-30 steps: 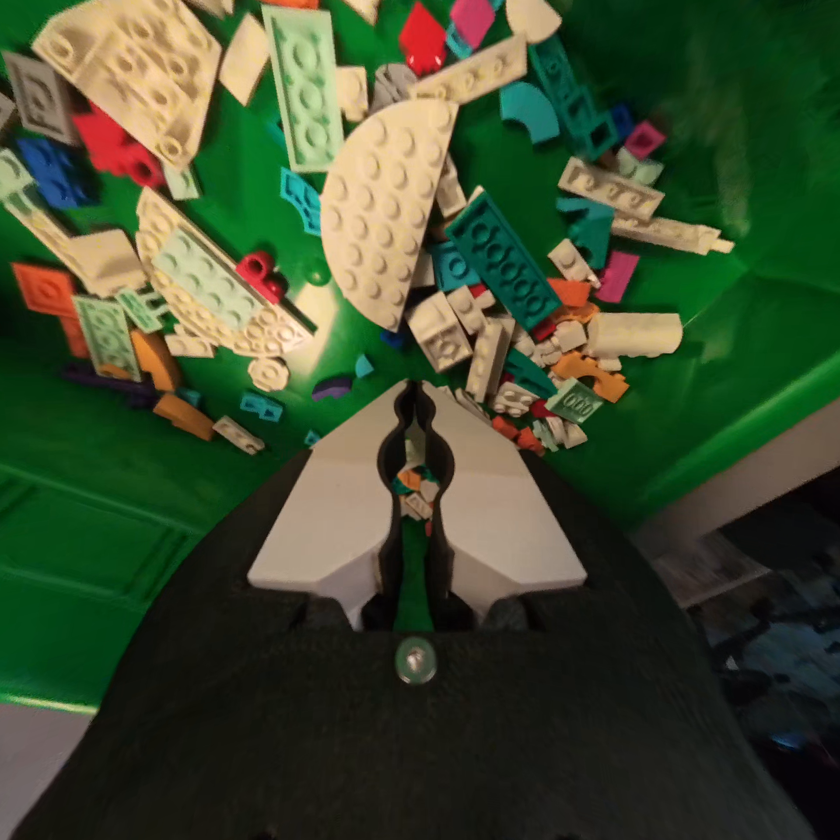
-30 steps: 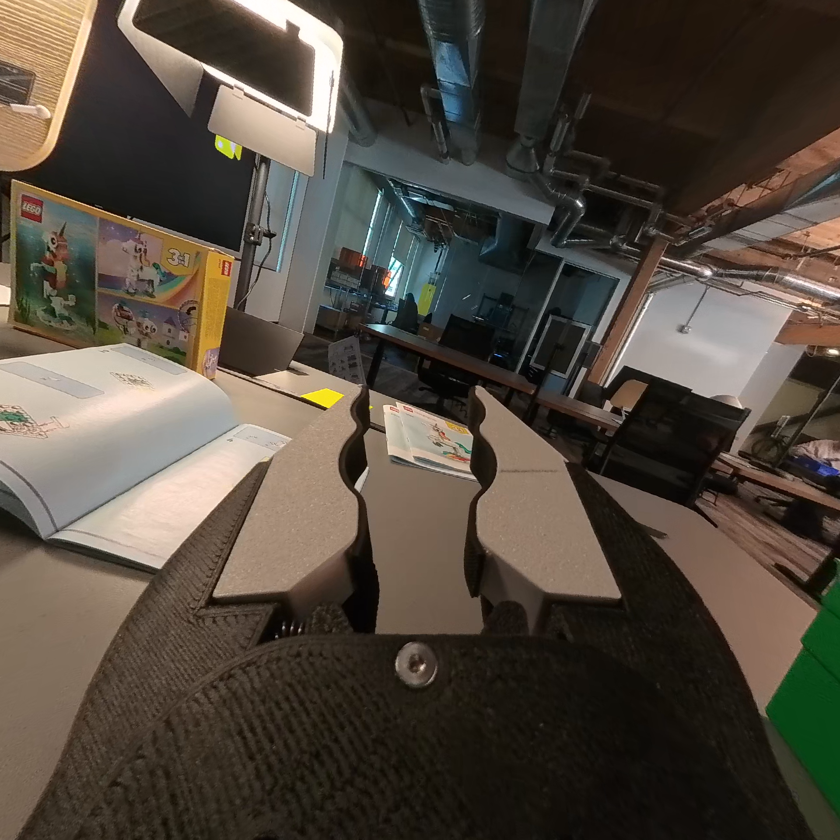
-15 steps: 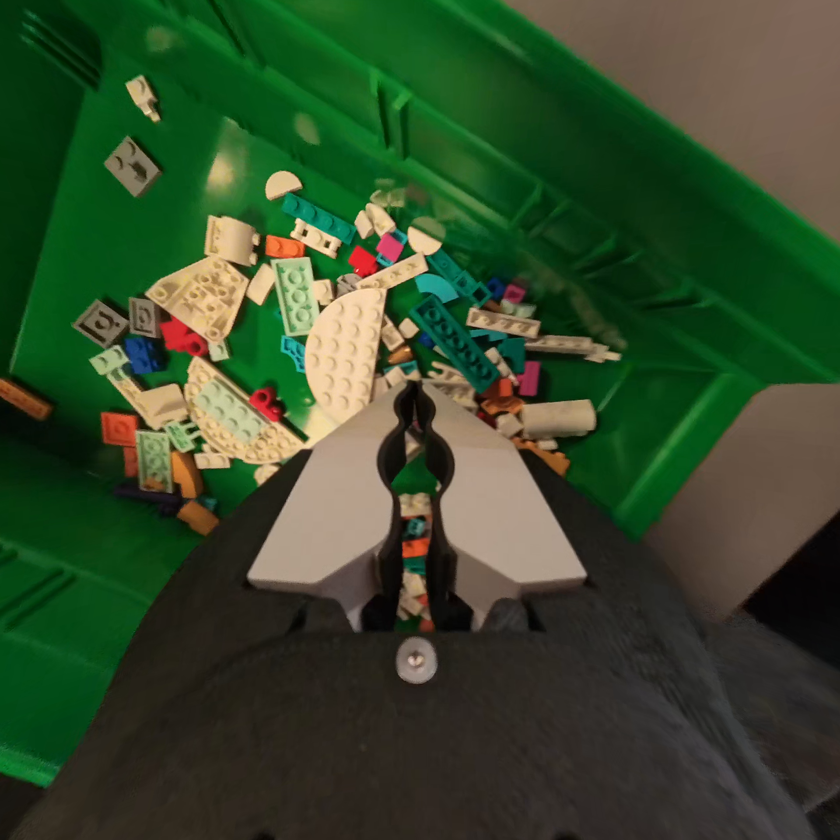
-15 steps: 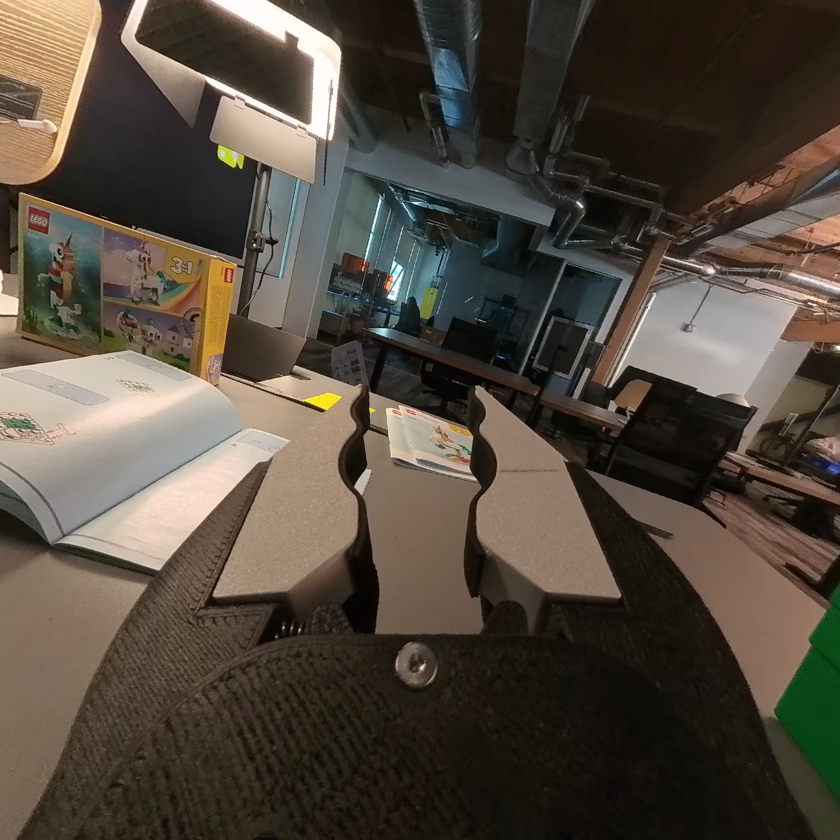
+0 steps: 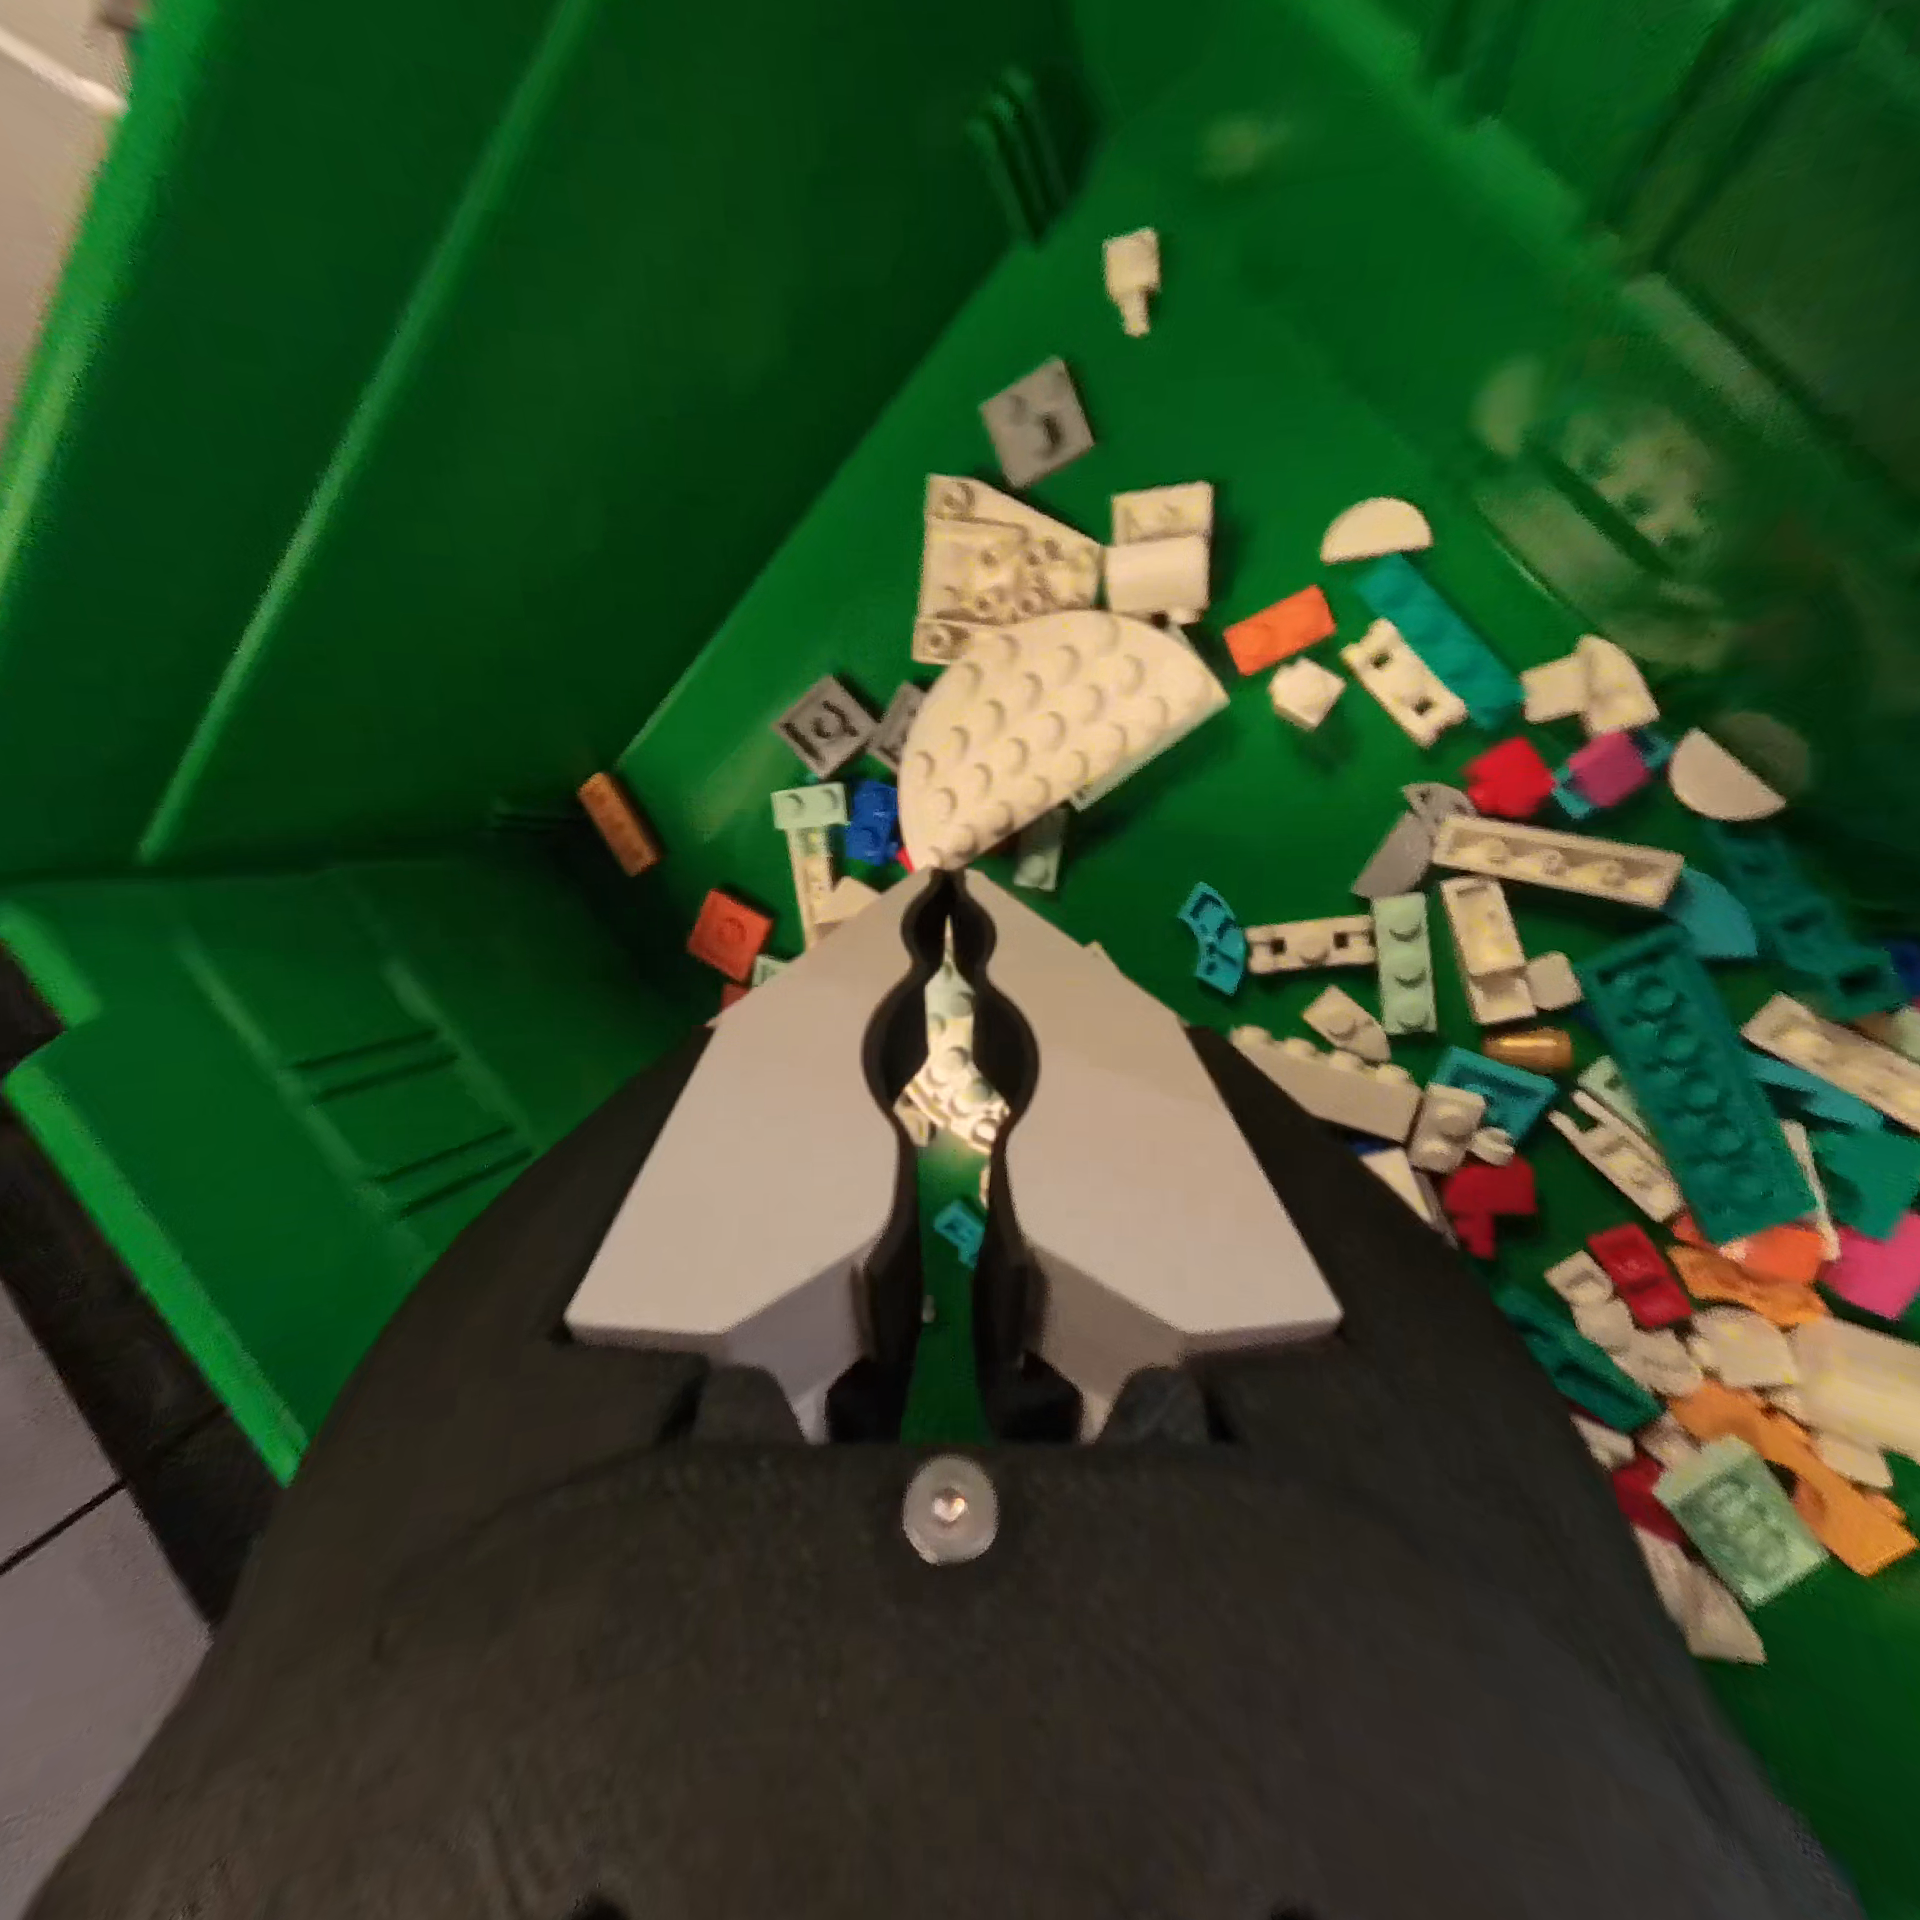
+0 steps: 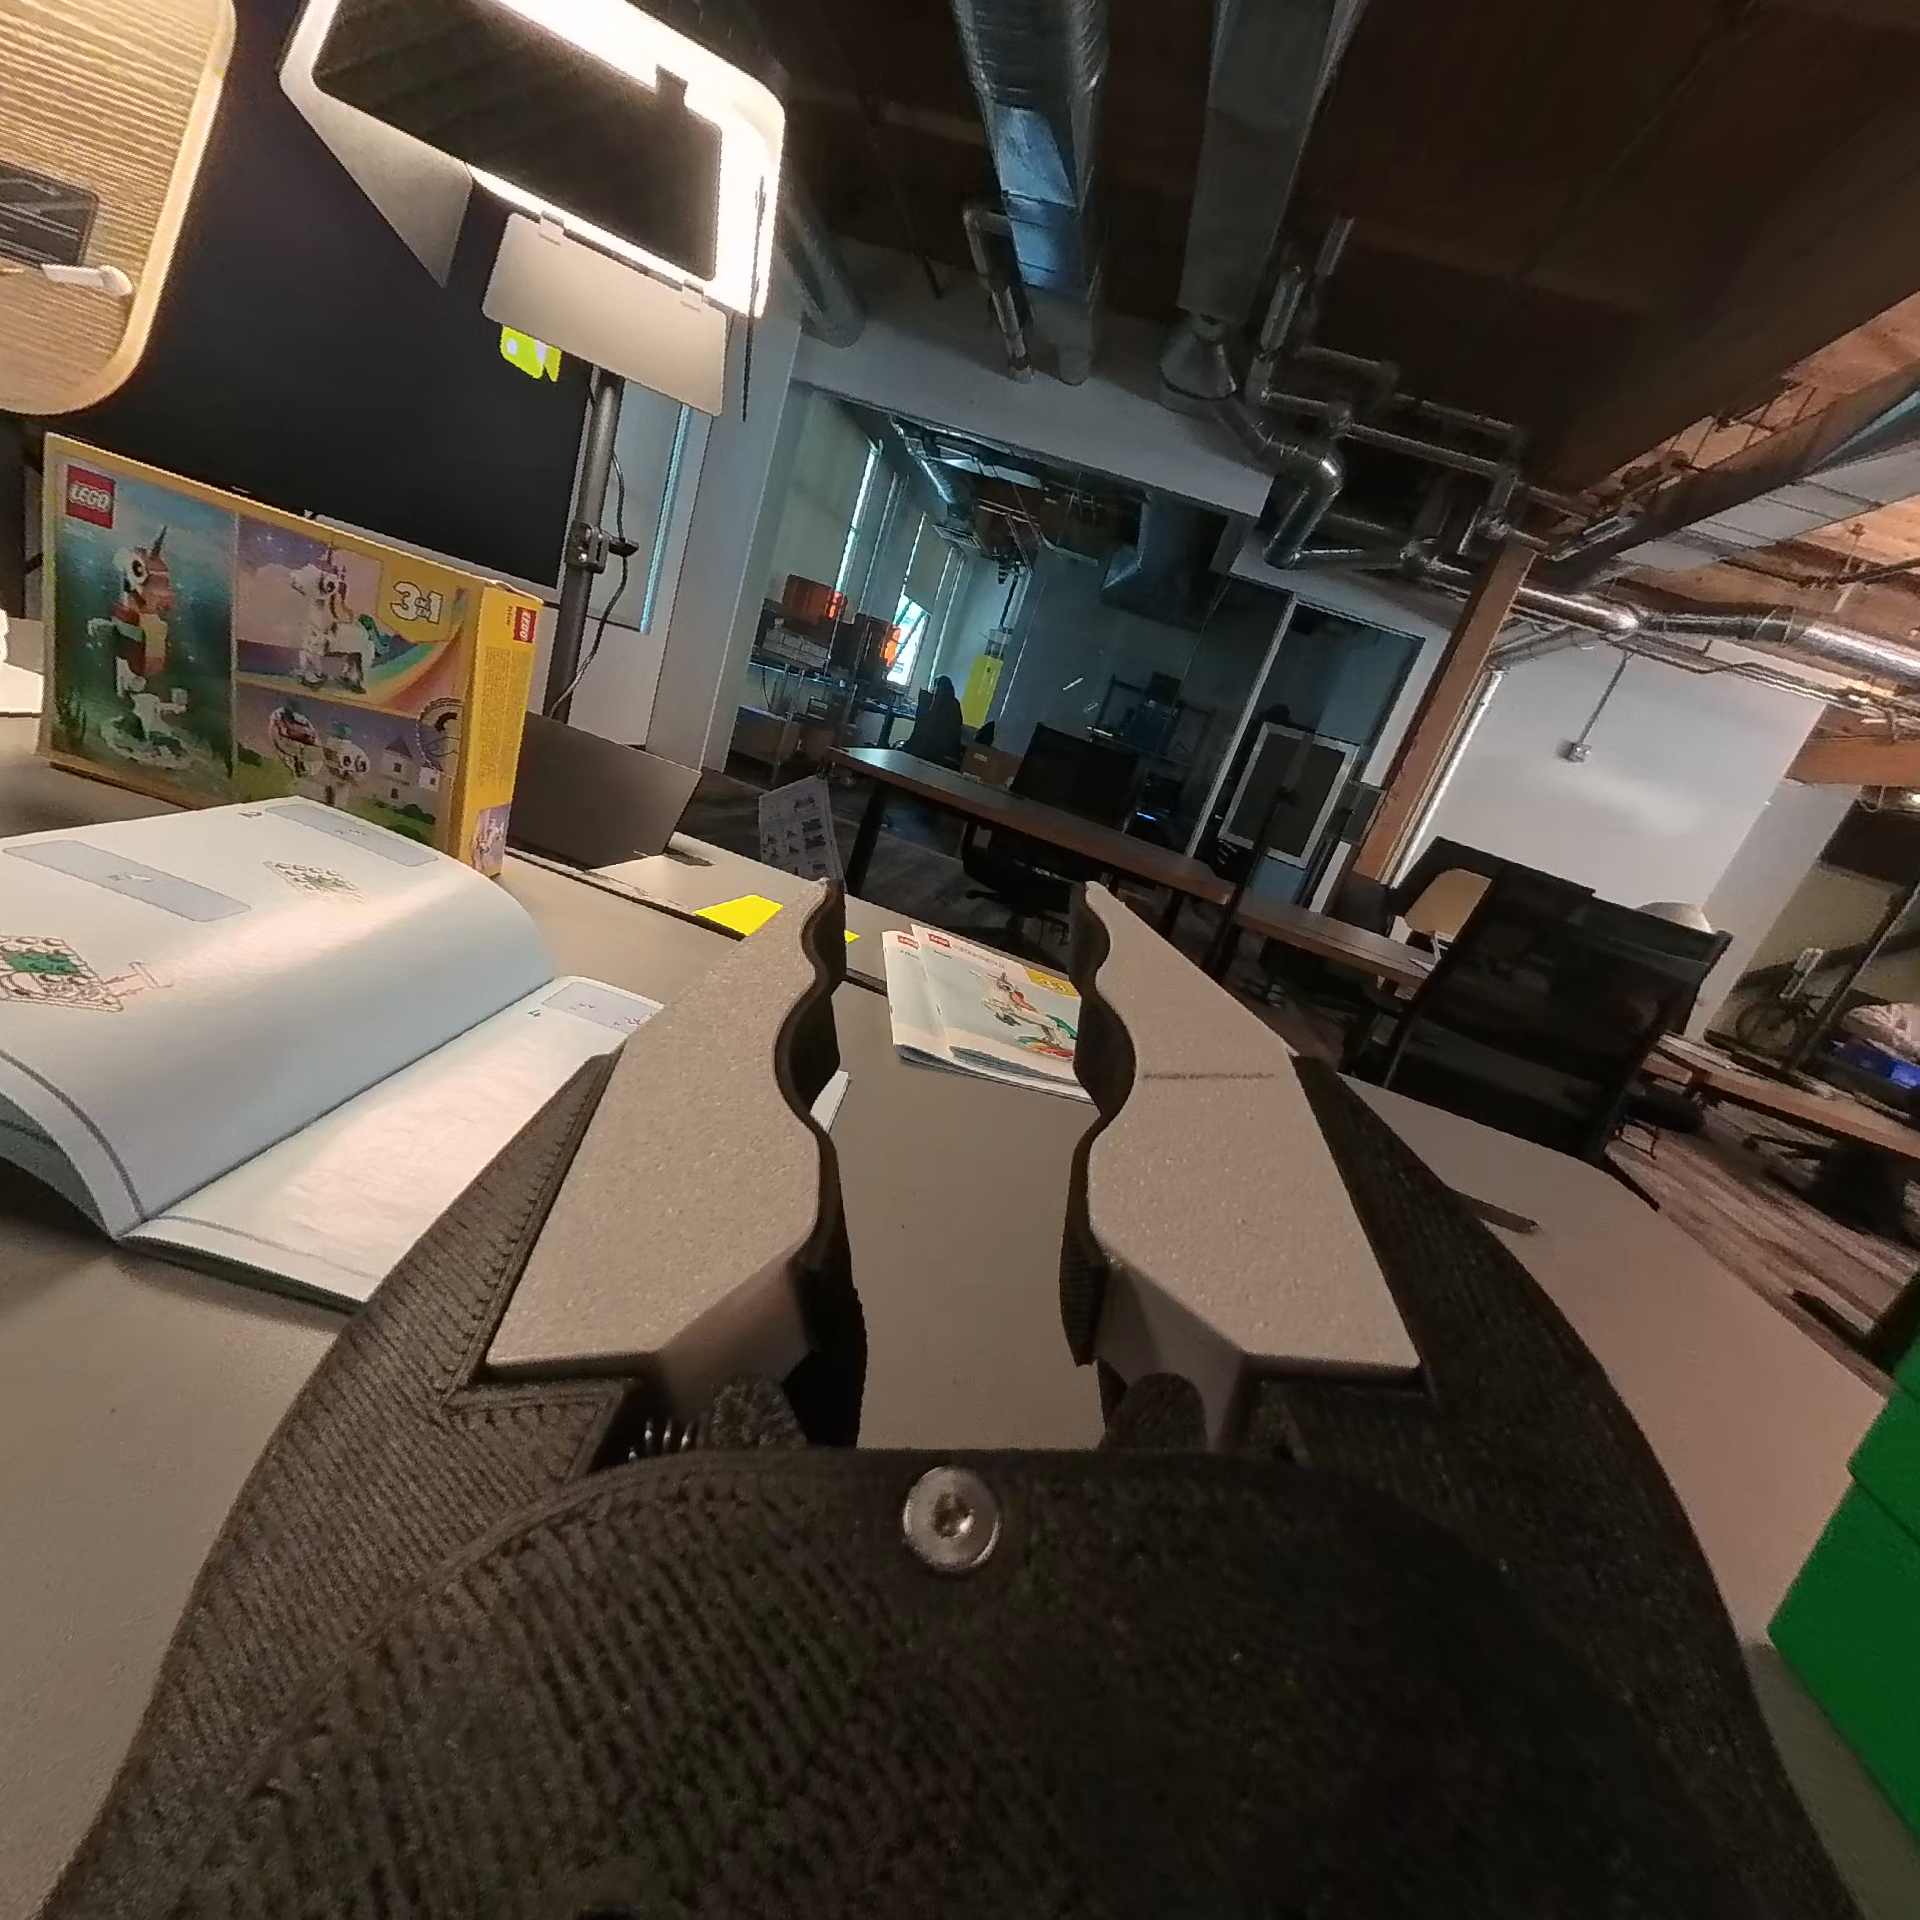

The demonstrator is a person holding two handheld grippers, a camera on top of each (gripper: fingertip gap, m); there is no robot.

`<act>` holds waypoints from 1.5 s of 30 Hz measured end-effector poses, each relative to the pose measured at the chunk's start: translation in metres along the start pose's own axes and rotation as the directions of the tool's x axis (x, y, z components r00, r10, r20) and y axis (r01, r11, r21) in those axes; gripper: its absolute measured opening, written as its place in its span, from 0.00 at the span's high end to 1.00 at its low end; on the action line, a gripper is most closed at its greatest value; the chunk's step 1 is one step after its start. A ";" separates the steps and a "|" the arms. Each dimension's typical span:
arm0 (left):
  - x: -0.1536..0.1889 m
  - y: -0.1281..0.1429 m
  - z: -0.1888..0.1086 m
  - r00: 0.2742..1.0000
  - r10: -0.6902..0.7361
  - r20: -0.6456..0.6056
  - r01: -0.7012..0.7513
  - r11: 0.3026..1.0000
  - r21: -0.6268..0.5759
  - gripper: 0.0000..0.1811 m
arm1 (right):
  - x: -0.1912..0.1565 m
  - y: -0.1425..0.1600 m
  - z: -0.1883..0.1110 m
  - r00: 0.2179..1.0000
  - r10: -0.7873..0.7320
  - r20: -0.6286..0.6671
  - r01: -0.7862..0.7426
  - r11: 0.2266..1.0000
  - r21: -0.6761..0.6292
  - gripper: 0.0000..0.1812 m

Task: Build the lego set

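Observation:
In the left wrist view my left gripper point(image 5: 951, 878) is shut on the pointed corner of a white half-round studded plate point(image 5: 1049, 727). It holds the plate above the floor of a green bin point(image 5: 416, 520). Loose bricks point(image 5: 1507, 987) in white, teal, orange, red and pink lie spread across the bin floor to the right, among them a long teal plate point(image 5: 1694, 1081). In the right wrist view my right gripper point(image 6: 951, 914) is open and empty, low over a grey table point(image 6: 966, 1195).
An open instruction booklet point(image 6: 260, 997) lies on the table to the left, with a yellow set box point(image 6: 281, 675) standing behind it. Smaller booklets point(image 6: 977, 1018) lie ahead of the right fingers. A corner of the green bin point(image 6: 1860, 1538) shows at the right edge. One gripper's finger ends stand about 55 cm off the other's.
My left gripper closed on the half-round plate in the pile, lifted it off the other bricks and swung it toward the bin's left corner. The right gripper has hardly moved.

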State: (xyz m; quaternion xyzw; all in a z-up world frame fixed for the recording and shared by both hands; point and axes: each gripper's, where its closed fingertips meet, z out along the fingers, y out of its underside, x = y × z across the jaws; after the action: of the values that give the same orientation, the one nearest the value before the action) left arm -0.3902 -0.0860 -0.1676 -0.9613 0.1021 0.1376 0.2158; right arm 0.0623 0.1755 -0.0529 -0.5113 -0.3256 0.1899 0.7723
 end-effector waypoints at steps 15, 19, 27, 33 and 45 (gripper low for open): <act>0.025 -0.009 -0.072 0.998 -0.054 0.020 0.044 0.947 0.317 1.00 | 0.000 0.000 0.000 1.000 0.003 0.003 -0.003 1.000 0.003 0.77; 0.033 -0.003 -0.069 0.997 -0.074 -0.010 0.073 0.933 0.353 1.00 | 0.000 -0.001 0.000 1.000 0.009 0.001 -0.009 1.000 0.005 0.77; 0.055 -0.003 -0.042 0.964 -0.180 -0.198 0.249 0.873 0.418 1.00 | 0.001 -0.001 -0.001 1.000 0.006 -0.002 -0.006 1.000 0.004 0.77; 0.052 -0.008 -0.047 0.966 -0.193 -0.169 0.252 0.843 0.475 1.00 | 0.001 -0.001 -0.001 1.000 0.008 -0.003 -0.008 1.000 0.005 0.77; 0.075 -0.030 -0.060 0.940 -0.237 -0.246 0.335 0.773 0.539 1.00 | 0.003 -0.001 -0.002 1.000 0.018 -0.011 -0.018 1.000 0.008 0.77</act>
State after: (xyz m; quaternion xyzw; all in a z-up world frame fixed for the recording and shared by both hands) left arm -0.2986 -0.0959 -0.1268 -0.8635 0.0083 -0.0135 0.5041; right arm 0.0656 0.1761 -0.0514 -0.5123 -0.3160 0.1952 0.7743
